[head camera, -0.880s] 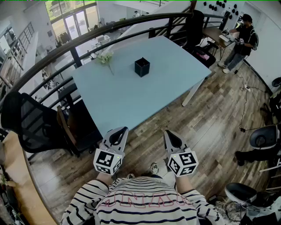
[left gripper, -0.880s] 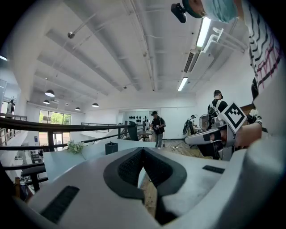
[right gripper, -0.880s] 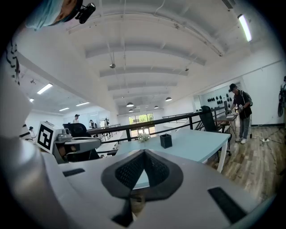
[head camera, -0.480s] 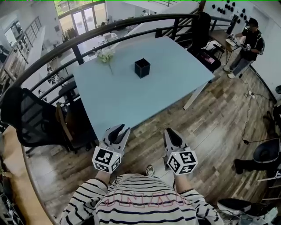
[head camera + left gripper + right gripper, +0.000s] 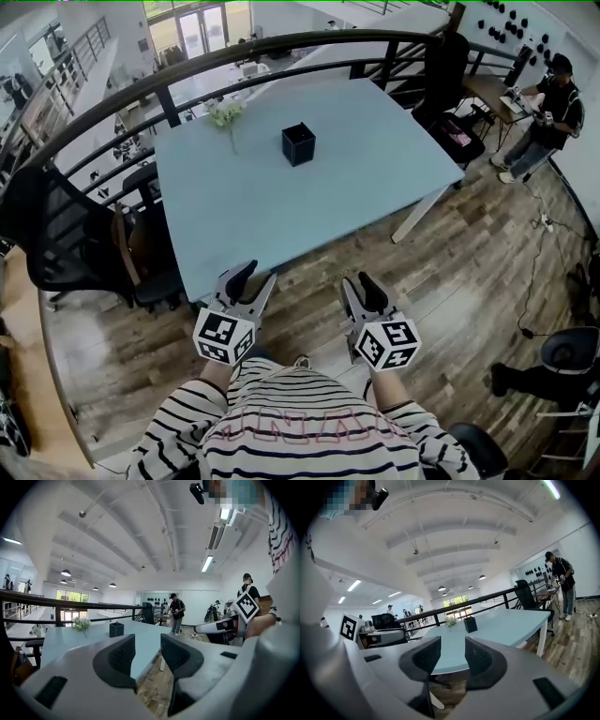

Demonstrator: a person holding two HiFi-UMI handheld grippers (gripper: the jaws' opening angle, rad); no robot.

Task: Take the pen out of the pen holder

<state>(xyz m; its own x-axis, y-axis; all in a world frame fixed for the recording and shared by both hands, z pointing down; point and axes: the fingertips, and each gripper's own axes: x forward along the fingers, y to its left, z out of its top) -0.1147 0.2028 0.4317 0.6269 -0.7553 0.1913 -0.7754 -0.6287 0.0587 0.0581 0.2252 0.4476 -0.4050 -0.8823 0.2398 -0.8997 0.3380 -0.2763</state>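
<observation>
Pen holder (image 5: pixel 299 143), black, sits on blue table (image 5: pixel 375 173); shirt lettering (image 5: pixel 309 433) unreadable.

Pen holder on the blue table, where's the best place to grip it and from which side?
Probably grip the pen holder across two opposite flat walls, near the rim, coming from the near table edge. It stands upright and square-sided, and the flowers lie clear of that side.
</observation>
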